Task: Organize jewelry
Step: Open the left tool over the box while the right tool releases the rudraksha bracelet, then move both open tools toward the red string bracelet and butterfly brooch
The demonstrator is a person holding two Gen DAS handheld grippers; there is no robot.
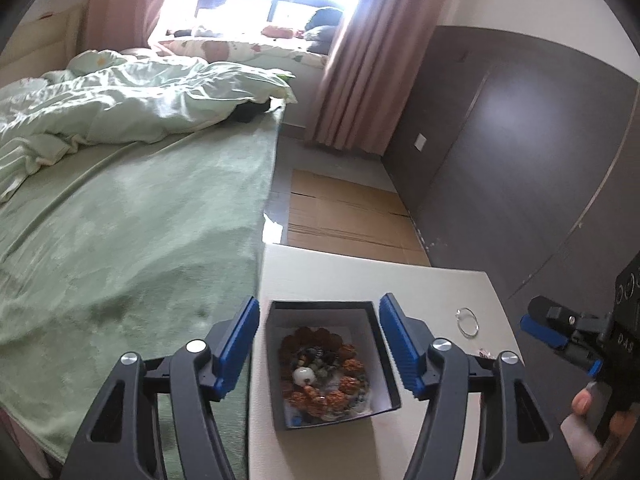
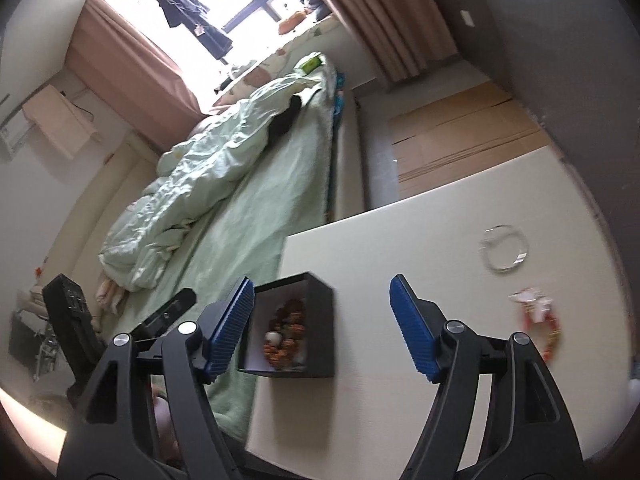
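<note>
A black box (image 1: 384, 360) with a white lining stands on the pale table (image 1: 360, 276) and holds beaded bracelets (image 1: 324, 372), brown beads and one white bead. My left gripper (image 1: 320, 344) is open, its blue pads on either side of the box, above it. A thin silver bangle (image 1: 467, 321) lies on the table to the right of the box. My right gripper (image 2: 322, 328) is open and empty above the table, the box (image 2: 320, 320) at its left pad. The bangle (image 2: 504, 252) and a red-and-white bracelet (image 2: 540, 320) lie to its right.
A bed with a green blanket (image 1: 140, 240) and crumpled duvet (image 1: 120, 108) runs along the table's left edge. Flattened cardboard (image 1: 344, 212) lies on the floor beyond the table. A dark wardrobe wall (image 1: 520, 140) stands on the right. The right gripper's body (image 1: 568, 332) shows at the right edge.
</note>
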